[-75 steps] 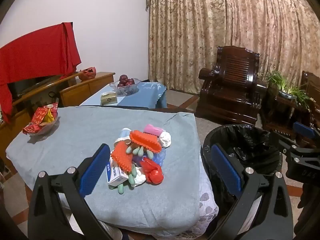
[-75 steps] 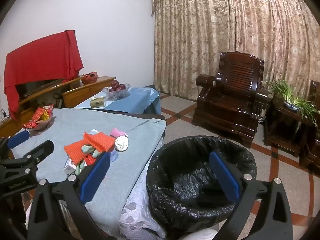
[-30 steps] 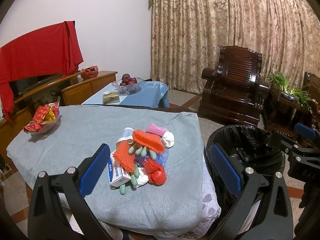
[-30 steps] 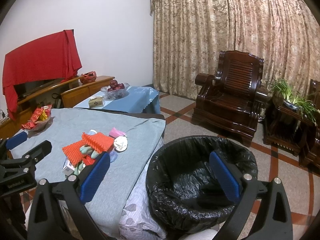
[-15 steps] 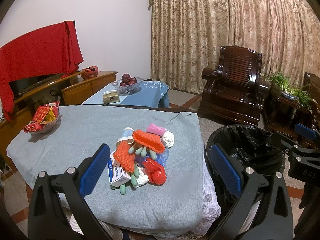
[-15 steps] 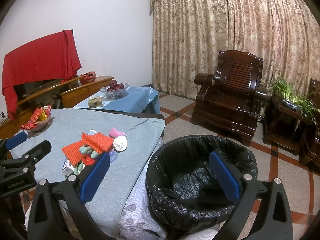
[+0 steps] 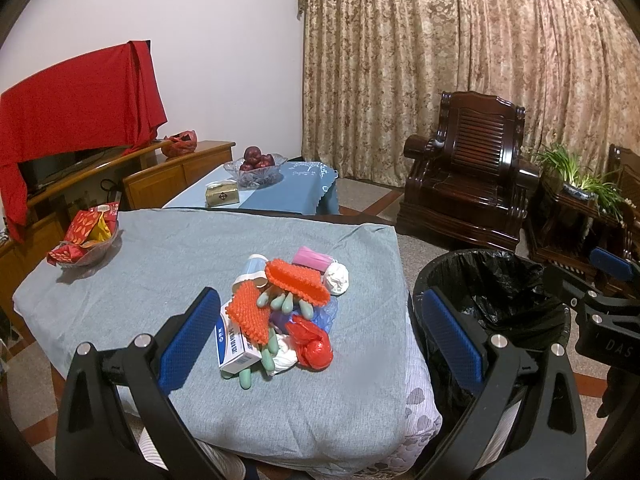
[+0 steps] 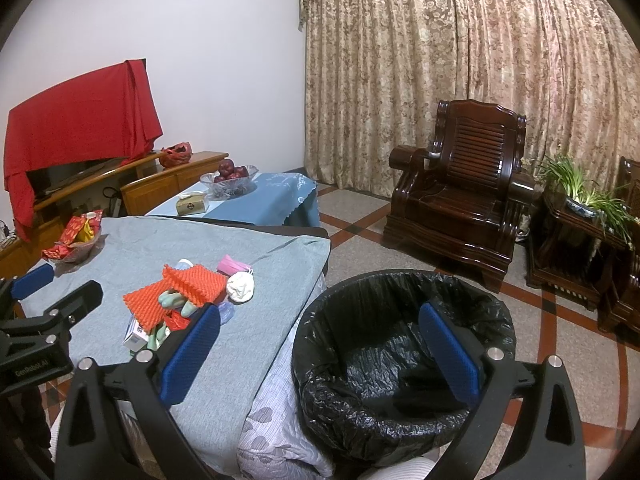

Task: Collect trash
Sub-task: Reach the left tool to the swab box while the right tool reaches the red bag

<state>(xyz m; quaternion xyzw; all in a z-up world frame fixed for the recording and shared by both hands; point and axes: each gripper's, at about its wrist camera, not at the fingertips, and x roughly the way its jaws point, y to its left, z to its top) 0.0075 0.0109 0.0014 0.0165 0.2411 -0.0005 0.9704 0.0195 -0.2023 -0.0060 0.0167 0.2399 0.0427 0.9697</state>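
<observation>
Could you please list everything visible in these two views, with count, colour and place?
orange dimpled foam sheets: two, orange, top of the pile
white and blue carton: one, pile's near left
crumpled red plastic bag: one, red, pile's near side
pink folded mask: one, pink, pile's far edge
white crumpled wad: one, white, beside the mask
grey tablecloth: one, grey, under the pile
black-lined round bin: one, black, on the floor right of the table
glass bowl of red snack packets: one, table's far left
dark carved wooden armchair: one, by the curtain
left gripper: open, above the table
right gripper: open, above the bin
</observation>
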